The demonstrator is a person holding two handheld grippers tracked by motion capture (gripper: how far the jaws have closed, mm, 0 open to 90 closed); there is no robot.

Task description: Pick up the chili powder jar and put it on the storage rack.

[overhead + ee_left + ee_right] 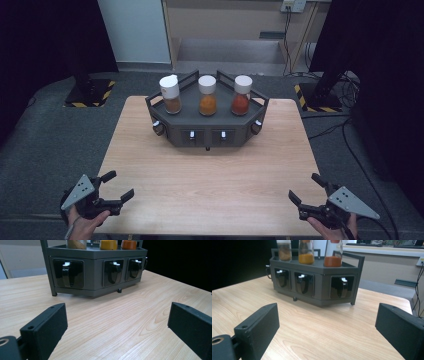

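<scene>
A dark grey spice rack stands at the far middle of the wooden table. On its top are three white-capped jars: brown powder, orange powder, red powder. Small drawers with white-tipped handles line its front. My left gripper rests at the near left corner, jaws wide apart, nothing between them. At the near right corner my right gripper is open and empty too. In both gripper views the rack lies well ahead of the jaws.
Grey carpet surrounds the table. Black stands with yellow-striped bases flank the far corners. Cables trail on the floor at the right. A beige wall unit rises behind the table.
</scene>
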